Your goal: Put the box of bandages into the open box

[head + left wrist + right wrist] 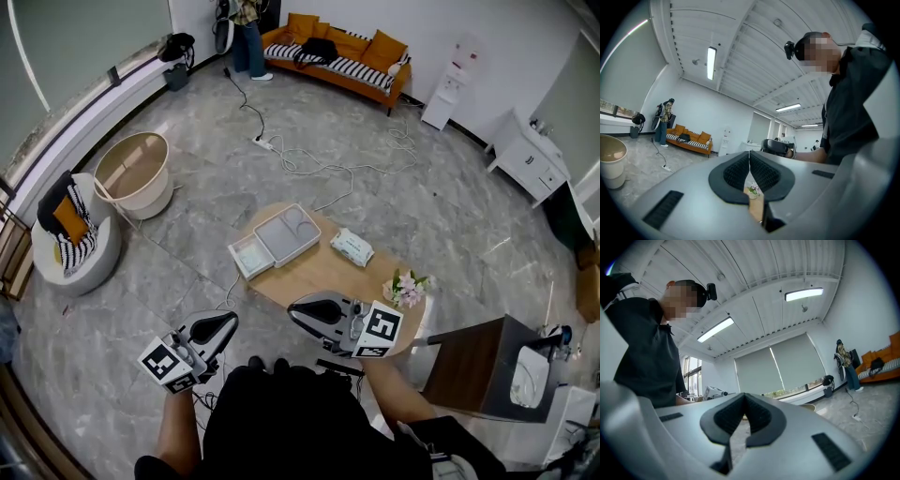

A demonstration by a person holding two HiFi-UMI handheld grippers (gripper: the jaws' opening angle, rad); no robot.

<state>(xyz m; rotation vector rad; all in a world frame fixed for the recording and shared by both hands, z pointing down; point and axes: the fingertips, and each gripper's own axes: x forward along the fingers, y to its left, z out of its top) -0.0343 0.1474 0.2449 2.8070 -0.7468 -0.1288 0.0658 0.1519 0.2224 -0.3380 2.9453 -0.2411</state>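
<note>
- Left gripper (223, 323): jaws pressed together, nothing between them. Held off the near-left side of the oval table (319, 274).
- Right gripper (298, 312): jaws likewise closed and empty, over the table's near edge.
- Box of bandages (251, 256): on the table's far-left part, touching the open box (288, 234). Both appear in the head view only.
- Left gripper view: flowers (753, 190) through the gap under its jaws, with an orange sofa (689, 138) beyond.
- Right gripper view: drawn window blinds (797, 365).
</note>
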